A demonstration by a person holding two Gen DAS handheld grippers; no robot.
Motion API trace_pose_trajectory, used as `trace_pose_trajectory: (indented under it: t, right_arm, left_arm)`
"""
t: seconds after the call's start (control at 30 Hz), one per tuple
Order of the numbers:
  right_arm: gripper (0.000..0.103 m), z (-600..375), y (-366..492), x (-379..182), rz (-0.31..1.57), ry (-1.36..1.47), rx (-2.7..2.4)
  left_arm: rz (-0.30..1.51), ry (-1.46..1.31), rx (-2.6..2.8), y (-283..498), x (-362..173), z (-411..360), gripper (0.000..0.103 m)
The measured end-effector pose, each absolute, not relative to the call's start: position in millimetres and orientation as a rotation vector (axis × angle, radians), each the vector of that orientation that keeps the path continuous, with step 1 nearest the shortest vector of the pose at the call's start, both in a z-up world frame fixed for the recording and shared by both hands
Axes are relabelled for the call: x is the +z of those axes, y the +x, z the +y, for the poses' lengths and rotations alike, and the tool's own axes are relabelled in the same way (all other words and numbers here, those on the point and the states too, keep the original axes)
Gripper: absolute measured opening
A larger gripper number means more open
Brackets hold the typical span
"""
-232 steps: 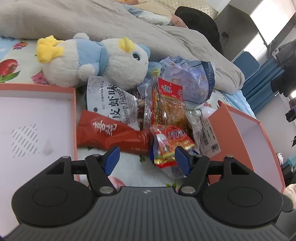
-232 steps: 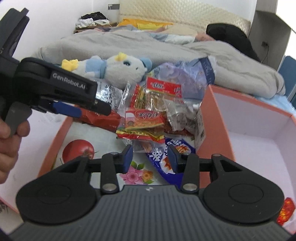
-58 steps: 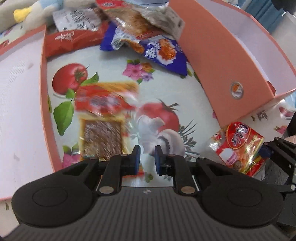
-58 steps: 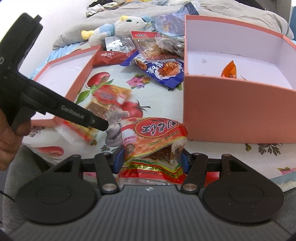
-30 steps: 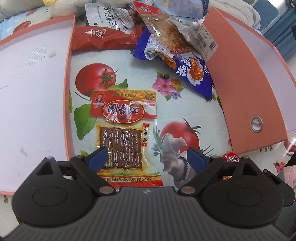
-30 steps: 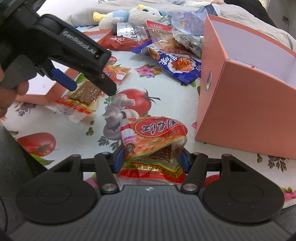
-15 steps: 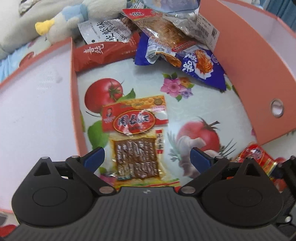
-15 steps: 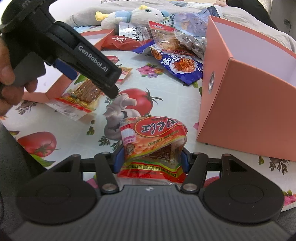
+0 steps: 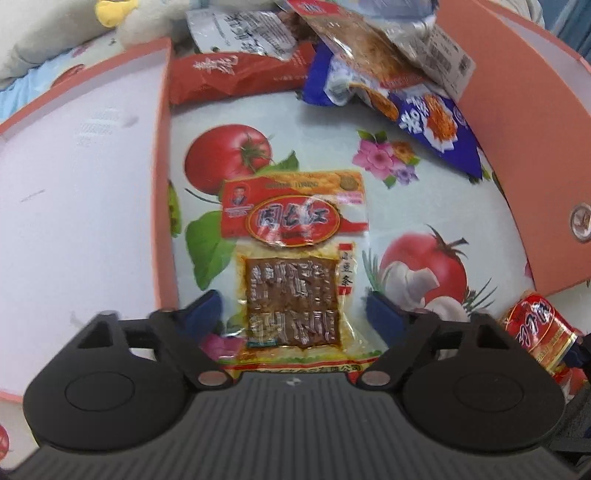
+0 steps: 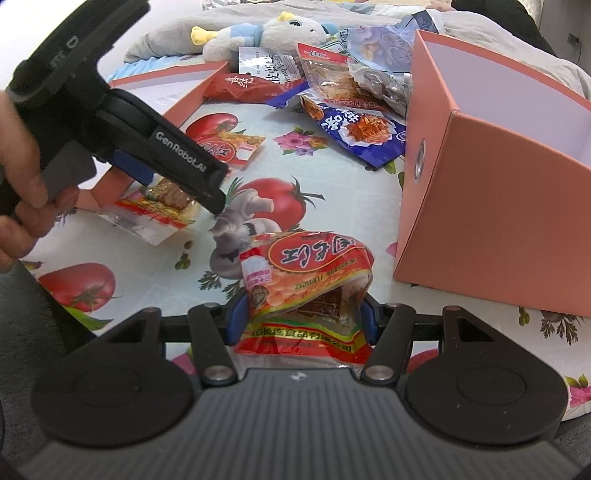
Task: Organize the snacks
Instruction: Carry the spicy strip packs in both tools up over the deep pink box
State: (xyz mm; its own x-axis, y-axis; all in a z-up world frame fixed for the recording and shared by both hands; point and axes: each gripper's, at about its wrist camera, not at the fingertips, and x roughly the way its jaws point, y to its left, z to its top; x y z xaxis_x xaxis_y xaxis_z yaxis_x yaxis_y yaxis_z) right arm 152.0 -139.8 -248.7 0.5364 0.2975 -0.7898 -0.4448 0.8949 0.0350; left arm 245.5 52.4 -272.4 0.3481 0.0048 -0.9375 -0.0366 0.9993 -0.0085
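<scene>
A home bedroom: bed with grey blanket (image 10: 177,33) and plush toy (image 10: 273,31).

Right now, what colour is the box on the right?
Salmon-orange outside, white inside: the box shows best in the right wrist view.

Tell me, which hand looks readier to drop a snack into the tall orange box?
Right, probably. The right gripper already clamps a snack packet beside the box. The left gripper, jaws just narrowing, only straddles a flat packet on the cloth.
</scene>
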Motion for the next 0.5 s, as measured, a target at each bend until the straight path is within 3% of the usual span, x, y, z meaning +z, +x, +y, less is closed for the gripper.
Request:
trace_pose_trajectory:
  t: [0.17, 0.5]
  right_arm:
    - [0.061, -138.5, 153.3, -248.3, 0.909, -0.176, 0.439]
    - [0.061, -140.0, 153.6, -242.5, 0.912, -0.171, 0.433]
  left_arm:
    - [1.194, -0.006, 0.006, 234.2, -266.8, 45.3, 0.062]
    - [1.173, -0.079, -0.002, 212.7, -259.2, 46.8, 0.055]
